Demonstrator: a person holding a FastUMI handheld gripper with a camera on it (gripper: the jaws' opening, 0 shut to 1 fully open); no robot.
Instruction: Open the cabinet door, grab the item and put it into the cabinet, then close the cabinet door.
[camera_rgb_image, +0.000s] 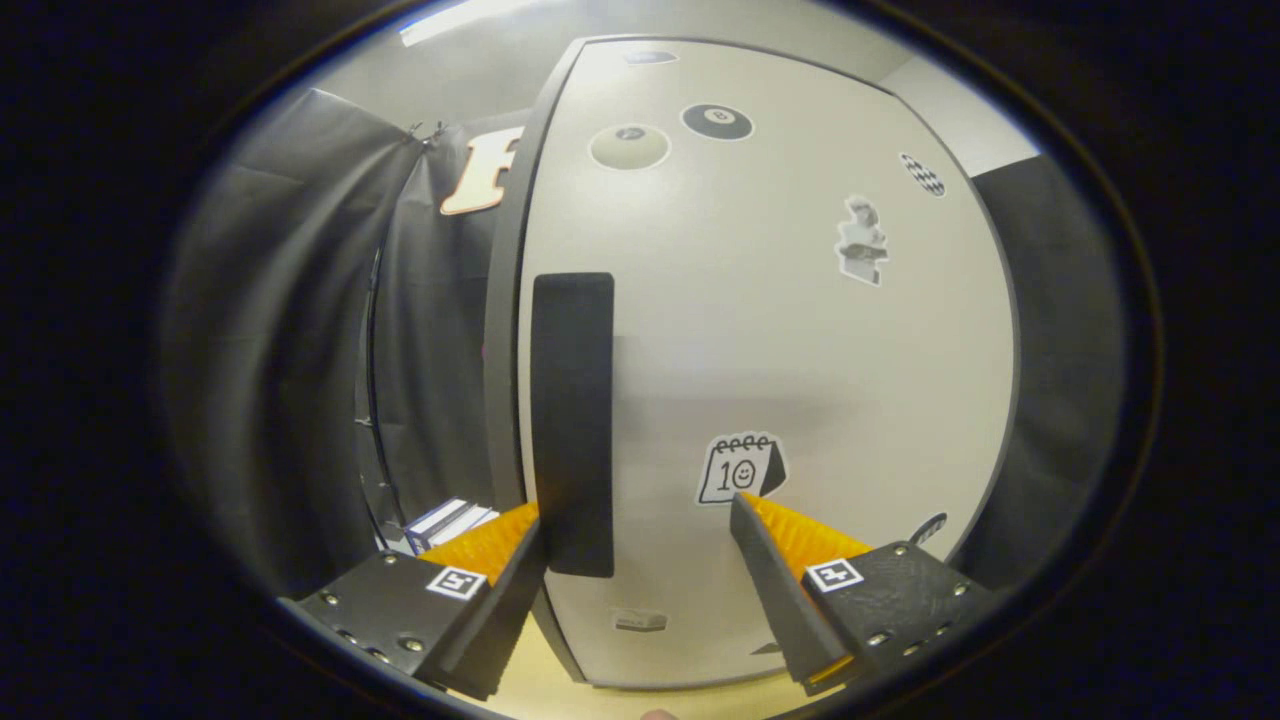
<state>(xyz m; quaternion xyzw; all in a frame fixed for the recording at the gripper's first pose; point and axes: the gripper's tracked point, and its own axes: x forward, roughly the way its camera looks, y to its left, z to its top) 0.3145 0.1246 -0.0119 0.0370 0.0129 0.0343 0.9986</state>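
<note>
A white cabinet door (780, 330) with several stickers stands close in front of me. Its black vertical handle (572, 400) runs along the door's left side, next to the dark cabinet edge (503, 300). My gripper (638, 512) is open, almost against the door. The handle's lower end sits just inside the left fingertip (528, 535), and the right fingertip (745, 510) lies below a calendar sticker (741, 468). Nothing is held between the fingers. A white and blue box-like item (447, 520) lies to the left of the cabinet, partly hidden behind the left finger.
Black cloth (300, 350) hangs to the left of the cabinet and a dark panel (1060, 380) stands to its right. A light wooden surface (545, 690) shows under the cabinet's front, below the fingers.
</note>
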